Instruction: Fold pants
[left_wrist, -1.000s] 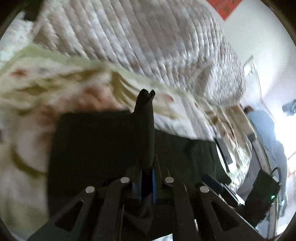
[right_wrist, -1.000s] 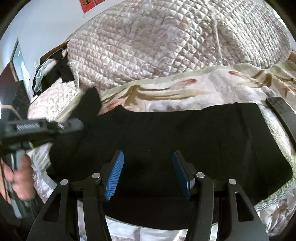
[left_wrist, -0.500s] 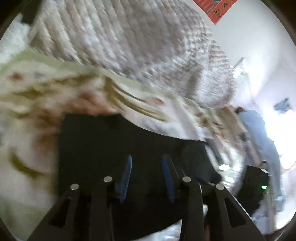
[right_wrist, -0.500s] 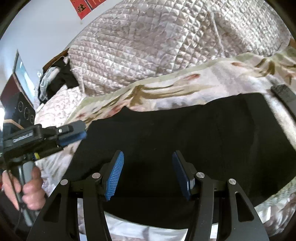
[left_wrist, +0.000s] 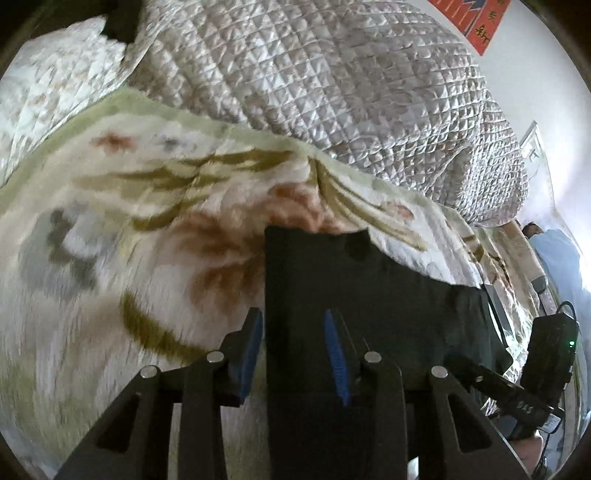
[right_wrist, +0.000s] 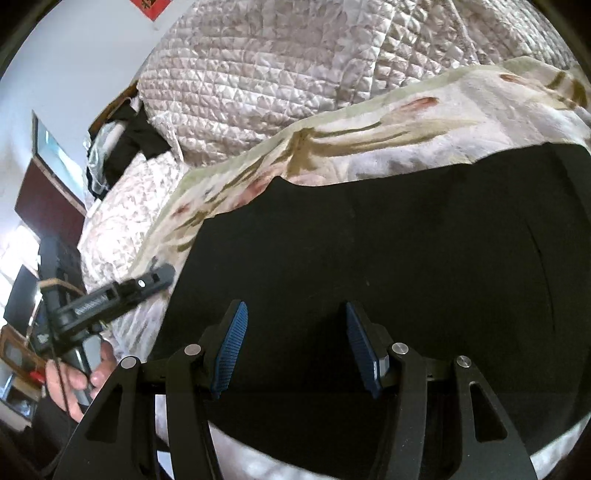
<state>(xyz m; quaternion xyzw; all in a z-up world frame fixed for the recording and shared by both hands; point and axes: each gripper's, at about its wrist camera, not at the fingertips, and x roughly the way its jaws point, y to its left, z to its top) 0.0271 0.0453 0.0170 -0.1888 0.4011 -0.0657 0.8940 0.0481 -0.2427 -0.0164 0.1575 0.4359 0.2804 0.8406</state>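
Observation:
The black pants (right_wrist: 388, 251) lie folded flat on a floral blanket (right_wrist: 388, 122) on the bed. My right gripper (right_wrist: 295, 347) is open and empty, low over the pants' near edge. My left gripper (left_wrist: 293, 350) is open and empty at the pants' left edge (left_wrist: 332, 280); its left finger is over the blanket, its right finger over the cloth. The left gripper also shows in the right wrist view (right_wrist: 122, 291), held by a hand left of the pants. The right gripper shows at the right in the left wrist view (left_wrist: 509, 398).
A quilted beige duvet (left_wrist: 332, 74) is heaped behind the blanket. A patterned pillow (right_wrist: 122, 206) lies at the left. Dark furniture (right_wrist: 48, 192) stands beyond the bed's left side. A person in blue (left_wrist: 561, 258) is at the far right.
My left gripper let go of the pant cloth it held up, opened, and moved left to the pants' edge. The cloth now lies flat. The right gripper stayed open, shifting slightly.

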